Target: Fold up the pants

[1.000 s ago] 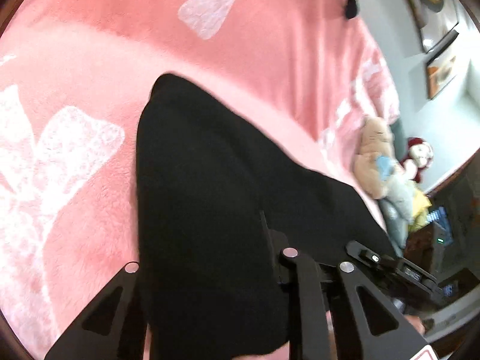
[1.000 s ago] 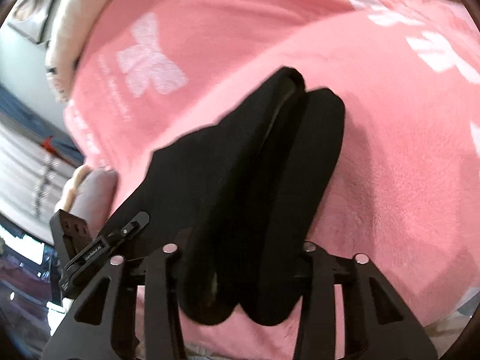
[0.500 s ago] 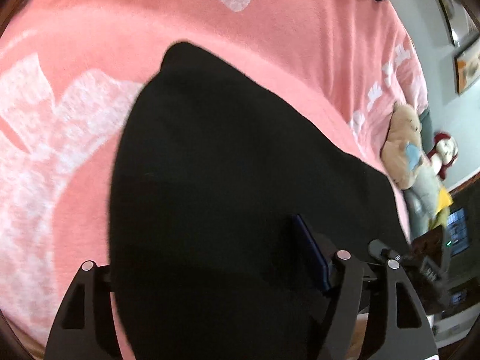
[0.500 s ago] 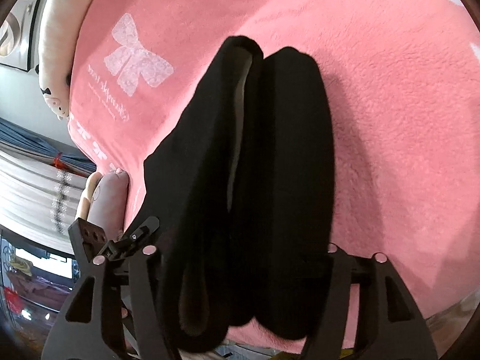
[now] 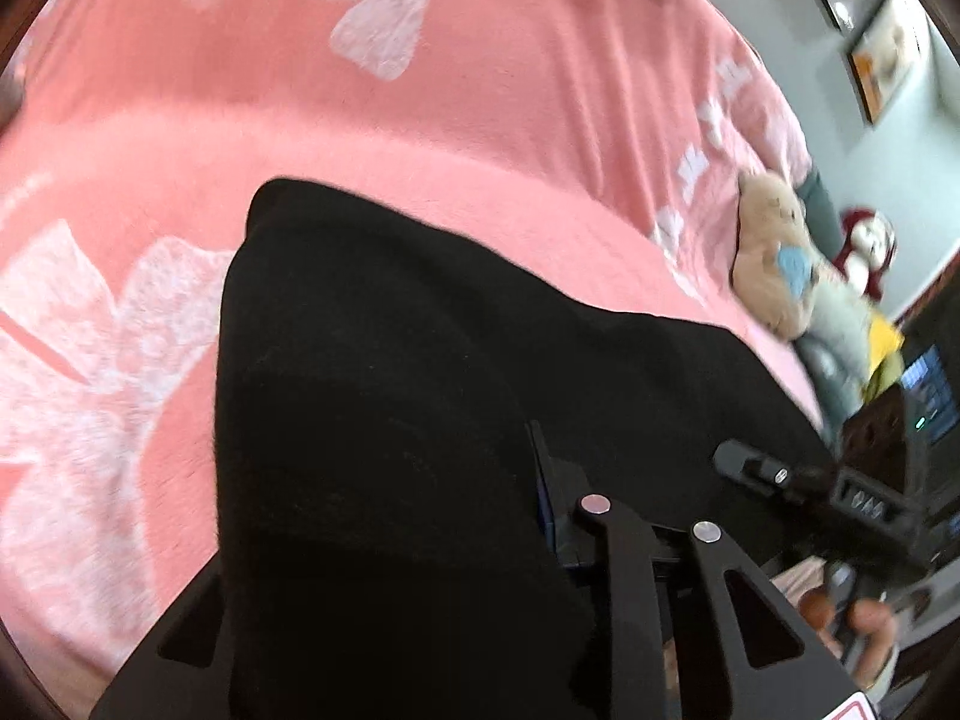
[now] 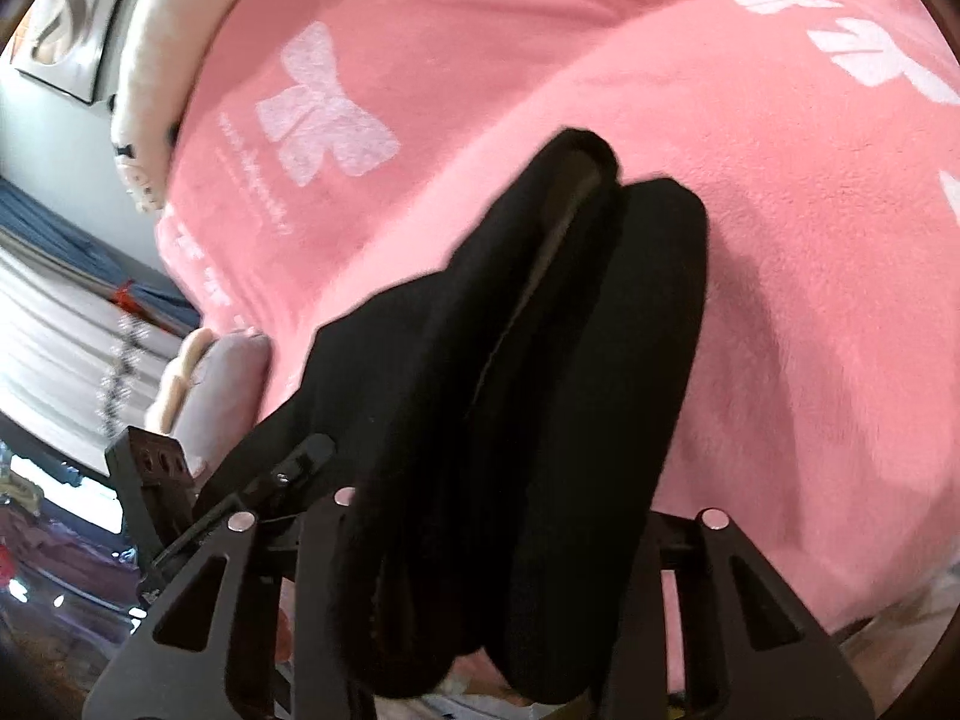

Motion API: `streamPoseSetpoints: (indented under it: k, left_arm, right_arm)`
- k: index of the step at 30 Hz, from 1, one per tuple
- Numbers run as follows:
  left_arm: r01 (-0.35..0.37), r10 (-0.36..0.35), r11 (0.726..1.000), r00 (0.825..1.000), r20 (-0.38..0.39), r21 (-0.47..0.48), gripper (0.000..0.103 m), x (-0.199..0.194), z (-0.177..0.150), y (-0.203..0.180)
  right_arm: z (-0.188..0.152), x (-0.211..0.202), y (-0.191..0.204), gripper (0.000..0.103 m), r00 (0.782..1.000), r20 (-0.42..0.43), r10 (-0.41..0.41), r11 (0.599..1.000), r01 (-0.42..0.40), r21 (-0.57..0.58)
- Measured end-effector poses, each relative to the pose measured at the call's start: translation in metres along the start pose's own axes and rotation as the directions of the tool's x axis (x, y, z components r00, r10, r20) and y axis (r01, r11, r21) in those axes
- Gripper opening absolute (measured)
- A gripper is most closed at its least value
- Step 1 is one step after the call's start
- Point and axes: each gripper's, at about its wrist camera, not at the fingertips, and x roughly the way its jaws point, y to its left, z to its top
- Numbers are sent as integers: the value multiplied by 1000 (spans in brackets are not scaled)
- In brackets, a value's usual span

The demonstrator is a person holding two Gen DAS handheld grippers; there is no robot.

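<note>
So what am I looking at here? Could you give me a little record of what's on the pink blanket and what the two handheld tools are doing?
Surface: pink blanket with white bow prints
Garment: black pants, folded into thick layers, lying on the blanket
Left gripper: jaws have just been closing, clamped on the pants
Right gripper: jaws have just been closing, clamped on the stacked folds
Background: plush toys at the blanket's edge

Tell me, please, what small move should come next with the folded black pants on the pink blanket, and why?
Probably carry both ends forward together, keeping them level. The black pants lie bunched in thick folds between the right tool fingers, and the left tool, whose jaws have just been closing, has cloth across it too, over the pink blanket.
</note>
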Motion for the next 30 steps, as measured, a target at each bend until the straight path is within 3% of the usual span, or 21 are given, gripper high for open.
streamPoseSetpoints:
  k: [3,7,14,20,30]
  left_arm:
    - [-57,58,997,998,-7,42,25,-12,-14,-6]
    - [-114,115,993,993,-41,29,26,5,-29,2]
    - [-143,144,989,989,-38,33,28,6,-35,4]
    - [-147,148,989,988,-44,15,33,7,-37,7]
    - [-153,153,988,987,-56,2,42,11,-38,11]
  right_arm:
    - [-14,-3,3,33,1000,-15,-18,999,18,-28]
    - [-24,8,-14,33,997,-37,-65,998,65,-14]
    - [-29,14,-27,36,998,-39,-43,999,43,1]
    - [-30,19,-44,48,999,-52,2,997,2,80]
    - [-30,26,-51,53,998,-58,26,992,-19,125]
